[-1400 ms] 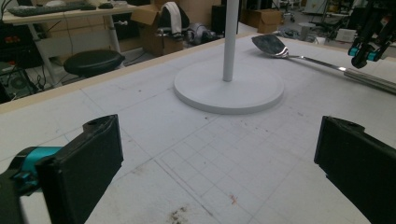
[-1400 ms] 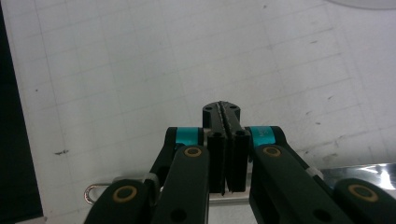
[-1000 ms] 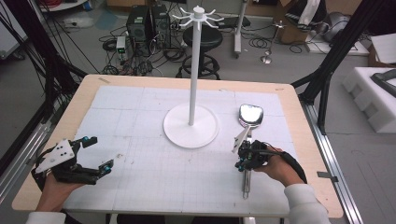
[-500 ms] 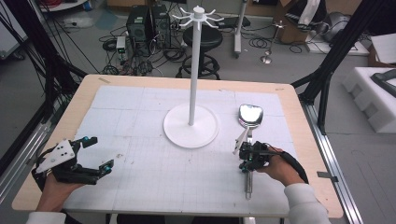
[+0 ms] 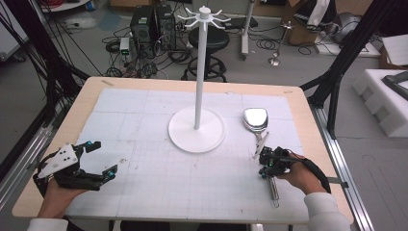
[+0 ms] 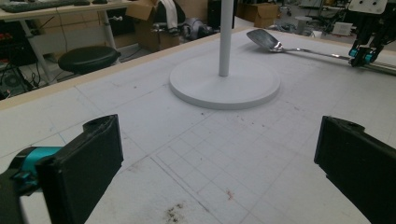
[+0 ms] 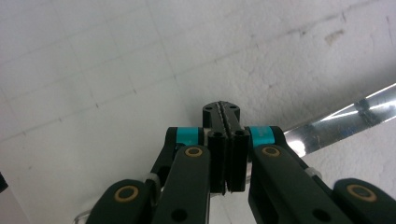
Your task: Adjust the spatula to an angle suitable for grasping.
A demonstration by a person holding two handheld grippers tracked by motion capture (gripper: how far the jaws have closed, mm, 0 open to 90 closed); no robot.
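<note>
Table (image 5: 144, 101) carries a white hook stand (image 5: 197, 130) at centre, and a long steel spoon (image 5: 256, 120) lies just right of its base, bowl away from the person, handle running back toward the right hand. Step in hand looks like picking up the spoon to hang it on the stand. To do it well: keep the grip on the handle square, lift level so the bowl end doesn't swing or scrape the stand base, and don't let the handle twist in the pads. Right tongs (image 5: 267, 163) are closed, apparently clamped on the spoon handle (the contact itself is hidden under the pads, so not certain). They point steeply down at the table. Left tongs (image 5: 98, 159) are wide open, nothing between them, held low and level near the table's left edge, aimed toward the stand.
</note>
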